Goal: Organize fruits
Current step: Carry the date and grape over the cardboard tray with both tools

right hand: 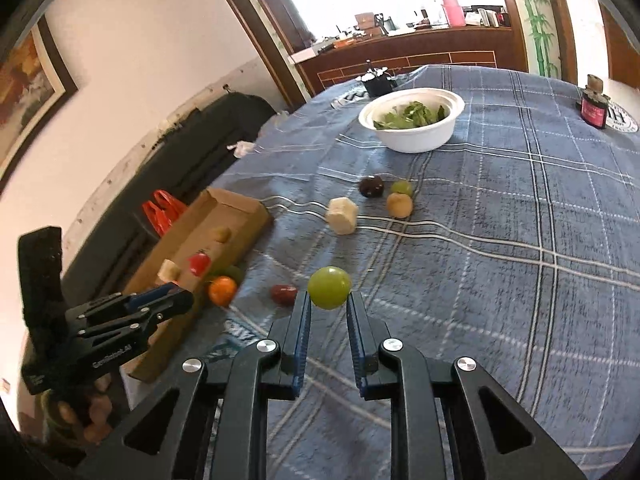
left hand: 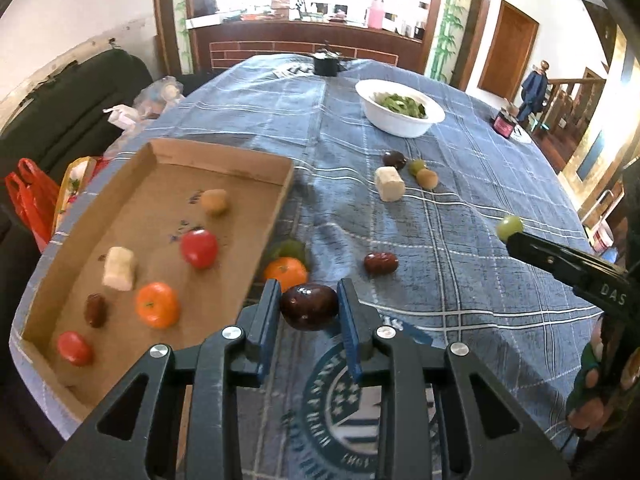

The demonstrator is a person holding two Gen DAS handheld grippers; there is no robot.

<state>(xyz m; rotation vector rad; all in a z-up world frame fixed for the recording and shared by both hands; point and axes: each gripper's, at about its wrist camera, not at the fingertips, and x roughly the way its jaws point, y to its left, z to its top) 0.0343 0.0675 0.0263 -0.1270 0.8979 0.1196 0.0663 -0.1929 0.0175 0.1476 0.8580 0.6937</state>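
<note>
Cardboard tray left | left fingers grip plum | right fingers grip grape

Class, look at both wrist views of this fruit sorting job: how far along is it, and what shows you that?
Roughly halfway. Done: seven pieces lie in the cardboard tray. In hand: the left tool grips a dark plum, the right tool a green grape. Left: an orange and a green fruit beside the tray, a red date, and four pieces near the white bowl.

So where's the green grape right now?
The green grape sits pinched at the right gripper's tips, above the tablecloth, right of the red date.
</note>
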